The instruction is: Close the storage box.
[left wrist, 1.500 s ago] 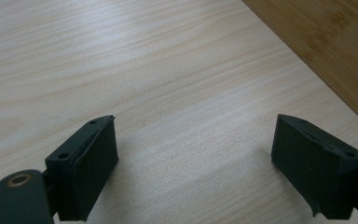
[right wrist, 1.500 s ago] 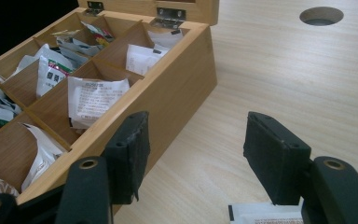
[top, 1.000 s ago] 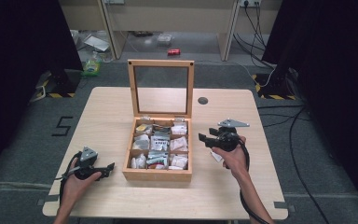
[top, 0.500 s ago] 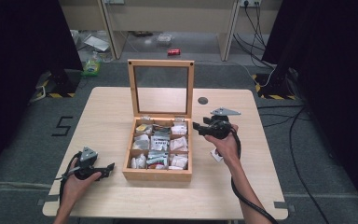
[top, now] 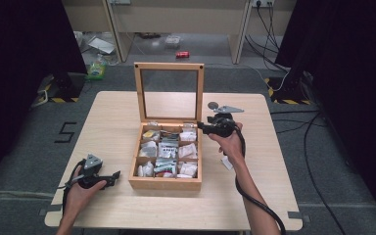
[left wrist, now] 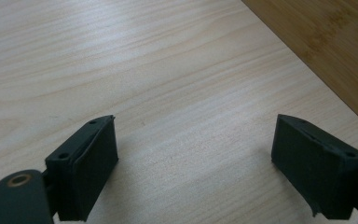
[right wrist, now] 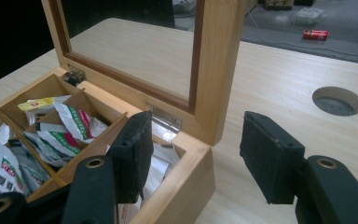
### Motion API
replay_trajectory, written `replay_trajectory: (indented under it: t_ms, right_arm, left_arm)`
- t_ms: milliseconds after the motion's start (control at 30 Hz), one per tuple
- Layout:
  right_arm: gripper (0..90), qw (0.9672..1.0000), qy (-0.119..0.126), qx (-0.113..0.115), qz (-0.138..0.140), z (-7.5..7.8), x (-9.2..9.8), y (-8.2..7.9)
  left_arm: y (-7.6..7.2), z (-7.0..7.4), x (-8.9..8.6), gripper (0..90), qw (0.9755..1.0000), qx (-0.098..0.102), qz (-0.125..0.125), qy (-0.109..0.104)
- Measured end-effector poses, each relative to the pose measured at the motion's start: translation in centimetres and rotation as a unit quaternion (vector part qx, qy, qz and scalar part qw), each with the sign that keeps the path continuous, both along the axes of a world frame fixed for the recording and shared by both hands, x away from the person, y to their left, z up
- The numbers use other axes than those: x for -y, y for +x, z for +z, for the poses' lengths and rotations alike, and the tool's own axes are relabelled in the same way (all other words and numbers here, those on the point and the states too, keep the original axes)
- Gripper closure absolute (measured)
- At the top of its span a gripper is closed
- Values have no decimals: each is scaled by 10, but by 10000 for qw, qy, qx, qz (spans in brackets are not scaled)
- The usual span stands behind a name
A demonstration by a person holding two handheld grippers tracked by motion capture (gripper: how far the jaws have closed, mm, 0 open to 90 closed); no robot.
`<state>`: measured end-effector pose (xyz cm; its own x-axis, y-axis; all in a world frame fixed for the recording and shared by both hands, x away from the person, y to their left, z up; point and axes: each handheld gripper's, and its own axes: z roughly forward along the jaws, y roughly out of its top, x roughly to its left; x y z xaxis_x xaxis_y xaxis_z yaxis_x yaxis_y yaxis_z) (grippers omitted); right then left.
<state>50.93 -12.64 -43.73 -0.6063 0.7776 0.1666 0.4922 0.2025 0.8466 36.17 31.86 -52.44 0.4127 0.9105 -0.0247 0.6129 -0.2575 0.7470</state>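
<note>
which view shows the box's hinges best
The right gripper view: both metal hinges sit close and sharp under the raised lid. In the high view they are too small to make out. The left gripper view catches just a plain corner of the box.

Wooden compartment box [top: 165, 182] at mid-table [top: 284, 196], hinged lid [top: 169, 93] upright behind, sachets [top: 188, 151] inside; right gripper [top: 201, 127] at its far right corner, left gripper [top: 116, 176] on tabletop left of it; cable hole [right wrist: 337, 101] beyond
</note>
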Motion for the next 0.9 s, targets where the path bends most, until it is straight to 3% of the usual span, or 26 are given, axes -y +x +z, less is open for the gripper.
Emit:
replay_trajectory:
  t_ms: [500,700,900]
  right_arm:
    - [459,9999,-17,105,15,7,-18,34]
    - [478,9998,64,155,49,14,-23,40]
    - [512,9998,-52,173,18,19,-27,43]
  left_arm:
    - [0,0,0,137,10000,2,-2,-2]
    - [0,0,0,138,10000,2,-1,-2]
    - [0,0,0,137,10000,4,0,-3]
